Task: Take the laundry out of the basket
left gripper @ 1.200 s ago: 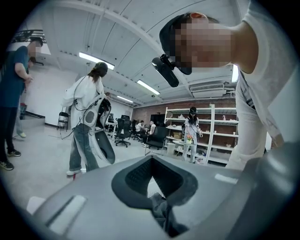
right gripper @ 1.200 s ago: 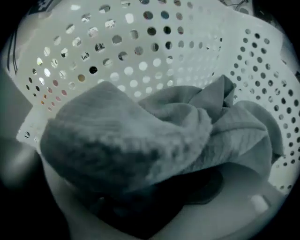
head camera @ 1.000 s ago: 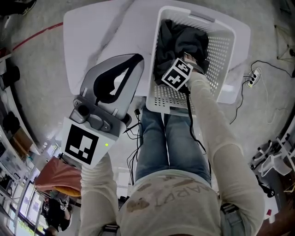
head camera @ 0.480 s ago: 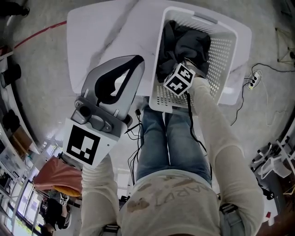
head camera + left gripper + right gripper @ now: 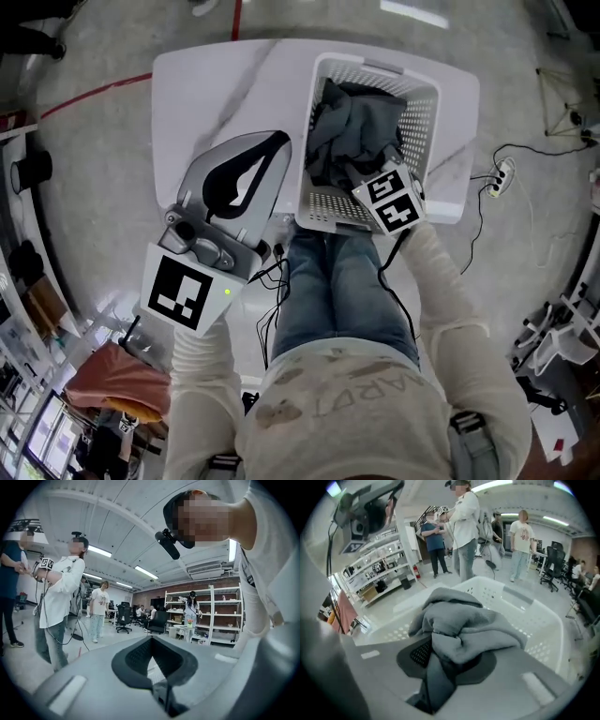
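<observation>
Right hand-held gripper (image 5: 367,180): clamped on grey garment (image 5: 464,625), cloth bunched over the jaws. Remainder of garment lay in white perforated laundry basket (image 5: 427,122), ahead of and below that hand-held gripper. Left hand-held gripper (image 5: 274,141): jaws together, nothing between them, held above white desk (image 5: 216,84), just left of basket. Basket stood on desk.

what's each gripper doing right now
Left gripper: jaws shut, empty.
Right gripper: jaws shut on a grey garment, over the basket.
</observation>
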Tool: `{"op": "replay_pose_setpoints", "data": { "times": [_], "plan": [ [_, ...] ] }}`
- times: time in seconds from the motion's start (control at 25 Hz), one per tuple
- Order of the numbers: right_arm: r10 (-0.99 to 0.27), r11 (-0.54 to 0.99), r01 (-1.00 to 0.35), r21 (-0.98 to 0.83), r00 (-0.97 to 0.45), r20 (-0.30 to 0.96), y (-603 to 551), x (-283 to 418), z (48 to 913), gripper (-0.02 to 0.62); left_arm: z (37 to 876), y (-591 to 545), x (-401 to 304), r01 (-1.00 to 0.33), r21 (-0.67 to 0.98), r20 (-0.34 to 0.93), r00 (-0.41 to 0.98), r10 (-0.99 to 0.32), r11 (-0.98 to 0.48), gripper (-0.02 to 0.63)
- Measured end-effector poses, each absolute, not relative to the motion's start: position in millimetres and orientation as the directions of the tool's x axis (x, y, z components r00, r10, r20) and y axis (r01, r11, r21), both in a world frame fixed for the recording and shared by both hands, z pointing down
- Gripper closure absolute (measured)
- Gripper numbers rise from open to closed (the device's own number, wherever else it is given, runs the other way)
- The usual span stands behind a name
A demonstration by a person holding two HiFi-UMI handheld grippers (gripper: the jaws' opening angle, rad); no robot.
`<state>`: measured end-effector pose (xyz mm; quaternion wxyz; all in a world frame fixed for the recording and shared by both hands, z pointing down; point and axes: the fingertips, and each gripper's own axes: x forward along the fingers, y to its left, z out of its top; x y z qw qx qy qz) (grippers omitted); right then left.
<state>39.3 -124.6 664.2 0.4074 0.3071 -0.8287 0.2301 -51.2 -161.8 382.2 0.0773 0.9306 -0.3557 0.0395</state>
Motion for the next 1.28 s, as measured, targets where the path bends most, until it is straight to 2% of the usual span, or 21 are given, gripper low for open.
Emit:
{"op": "replay_pose_setpoints", "data": {
  "times": [0.56, 0.8, 1.28],
  "plan": [
    [-0.573, 0.626, -0.745, -0.231, -0.64, 0.511, -108.4, 57.6, 434.8, 0.469, 270.6, -132.9, -27.8, -0.669, 0.058, 0.055, 0.743, -0.667, -0.741, 0.606],
    [-0.677, 0.625, -0.759, -0.182, -0.644, 0.356, -108.2, 63.6, 347.2, 0.468, 238.7, -121.3, -20.6, -0.65, 0.021, 0.0, 0.76, -0.65, -0.76, 0.606],
    [-0.766, 0.622, -0.777, -0.094, -0.629, 0.131, -84.9, 73.9, 225.0, 0.469, 187.0, -97.8, -5.9, -0.618, 0.0, -0.005, 0.786, -0.618, -0.786, 0.606]
  ]
}}
